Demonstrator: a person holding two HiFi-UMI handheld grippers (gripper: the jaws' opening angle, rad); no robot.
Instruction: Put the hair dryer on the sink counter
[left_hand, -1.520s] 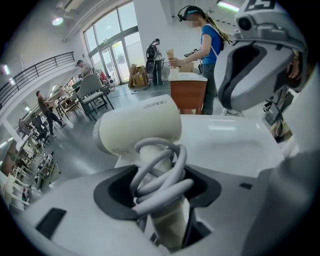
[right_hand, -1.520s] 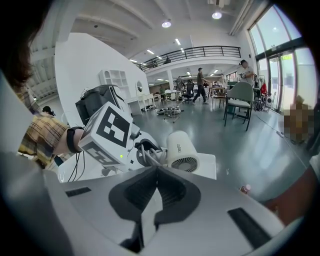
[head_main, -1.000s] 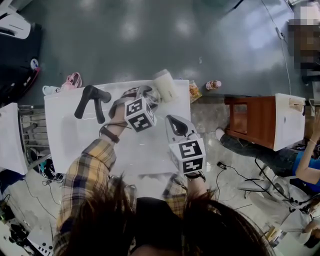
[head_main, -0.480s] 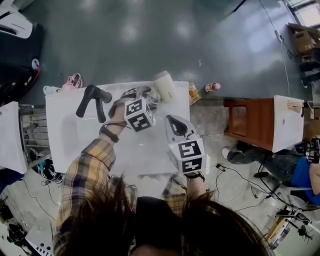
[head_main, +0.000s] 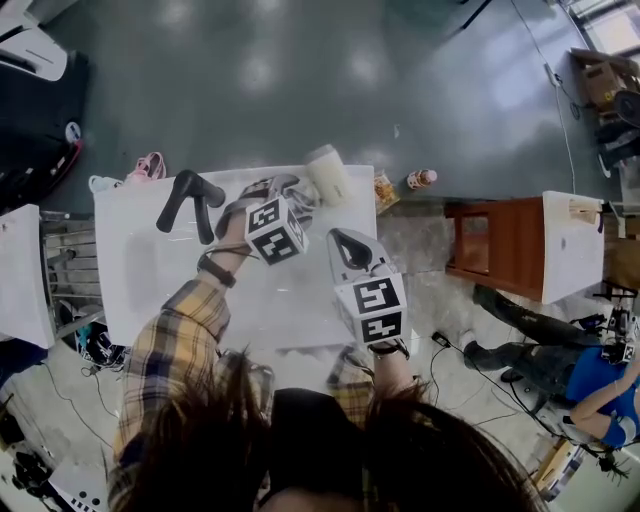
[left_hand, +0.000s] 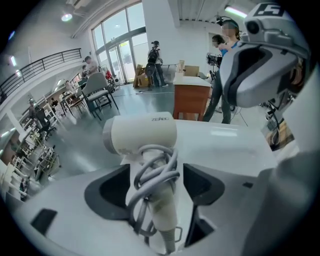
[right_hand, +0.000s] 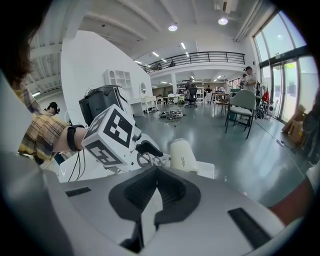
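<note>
As my left tongs (left_hand: 155, 183) are opening around its handle, no longer pressing it, the hair dryer (left_hand: 144, 135) lies on the desk (head_main: 180, 290), near the far edge. This looks like the release; next I should pull back without catching the cord (left_hand: 152, 170). My right tongs (right_hand: 152, 192) are closed and empty.

We're in a big open lab hall: glossy grey floor (head_main: 300, 70), a mezzanine railing (right_hand: 200, 56) up at twelve o'clock, tall windows (left_hand: 120, 45), cables (head_main: 480, 355) trailing at four o'clock, a freestanding mock sink worktop (head_main: 150, 280) mid-room.
</note>
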